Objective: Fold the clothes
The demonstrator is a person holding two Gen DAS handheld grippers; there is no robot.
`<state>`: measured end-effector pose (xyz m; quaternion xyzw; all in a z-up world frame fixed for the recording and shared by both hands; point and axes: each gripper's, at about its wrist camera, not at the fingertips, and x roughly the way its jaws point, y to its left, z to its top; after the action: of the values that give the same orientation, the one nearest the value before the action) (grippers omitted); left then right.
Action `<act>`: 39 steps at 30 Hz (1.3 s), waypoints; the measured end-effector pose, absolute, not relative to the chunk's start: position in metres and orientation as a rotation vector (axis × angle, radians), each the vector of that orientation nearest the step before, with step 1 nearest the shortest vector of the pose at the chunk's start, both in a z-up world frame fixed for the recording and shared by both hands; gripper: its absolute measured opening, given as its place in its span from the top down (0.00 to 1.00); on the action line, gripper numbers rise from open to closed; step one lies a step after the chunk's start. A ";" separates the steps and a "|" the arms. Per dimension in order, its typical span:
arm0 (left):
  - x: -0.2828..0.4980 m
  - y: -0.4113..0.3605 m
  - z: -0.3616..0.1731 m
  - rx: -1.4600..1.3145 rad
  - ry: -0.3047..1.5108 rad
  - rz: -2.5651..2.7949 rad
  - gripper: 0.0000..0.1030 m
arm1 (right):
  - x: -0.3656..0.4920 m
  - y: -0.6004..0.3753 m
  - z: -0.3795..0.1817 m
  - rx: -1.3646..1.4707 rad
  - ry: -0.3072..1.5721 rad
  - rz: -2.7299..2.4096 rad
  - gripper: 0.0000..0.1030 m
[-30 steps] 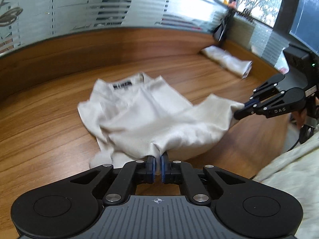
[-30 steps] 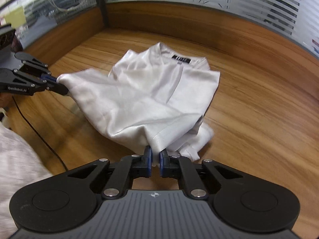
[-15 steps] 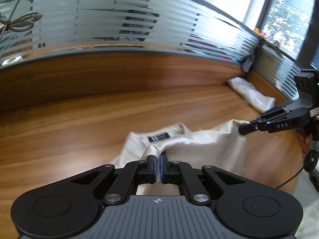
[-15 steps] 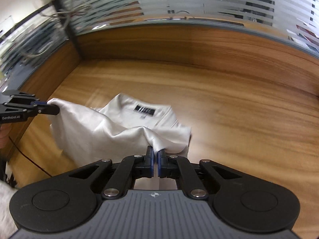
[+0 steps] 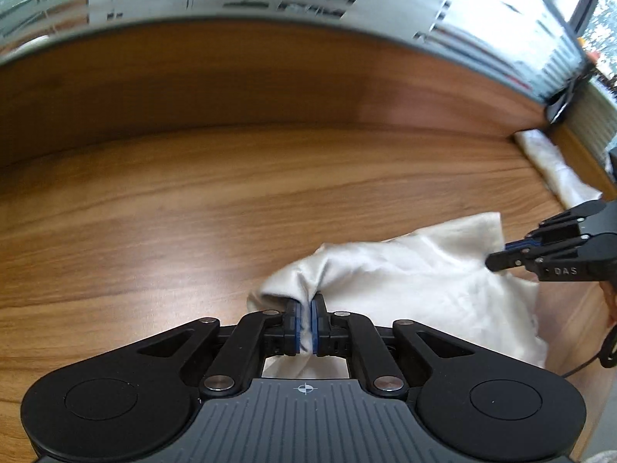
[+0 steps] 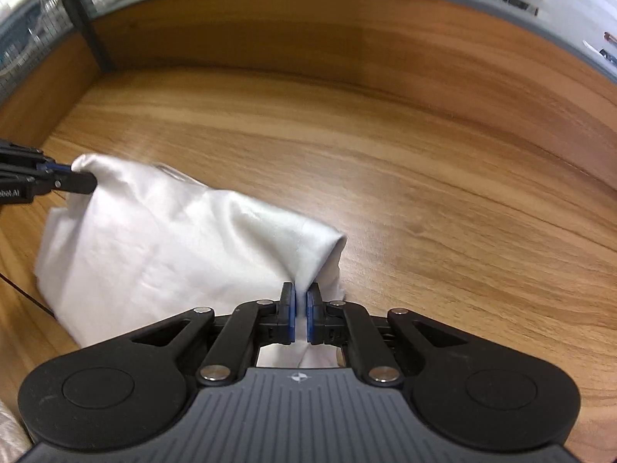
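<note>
Both the left gripper [image 5: 304, 324] and the right gripper [image 6: 301, 318] clamp the crumpled white satin shirt [image 6: 166, 239], its held edge stretching lower centre to the left of the right-wrist frame, above the wooden tabletop [image 6: 424, 177].

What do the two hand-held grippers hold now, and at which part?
Both hold the white shirt: the left hand-held gripper and the right hand-held gripper each pinch a bunched edge of it.

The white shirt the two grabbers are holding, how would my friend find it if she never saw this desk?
Look at the wooden desk. Near its front edge, the white shirt hangs pinched between the left gripper and the right gripper. The other white cloth lies alone in the far corner, touched by nothing.
</note>
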<state>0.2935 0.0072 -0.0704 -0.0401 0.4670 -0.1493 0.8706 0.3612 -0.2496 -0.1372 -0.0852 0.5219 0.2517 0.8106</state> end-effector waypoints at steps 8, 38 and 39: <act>0.281 0.020 -0.064 -0.108 0.912 -0.307 0.37 | 0.343 -0.261 -0.137 -0.122 1.080 0.507 0.29; 0.299 0.021 -0.093 -0.065 1.037 -0.301 0.26 | 0.357 -0.249 -0.162 -0.192 1.085 0.627 0.13; 0.300 0.021 -0.094 -0.066 1.038 -0.304 0.27 | 0.358 -0.247 -0.163 -0.194 1.086 0.633 0.13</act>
<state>0.2999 0.0211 -0.0944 -0.0312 0.4939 -0.1448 0.8568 0.3576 -0.2474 -0.1626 -0.0908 0.5071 0.2958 0.8044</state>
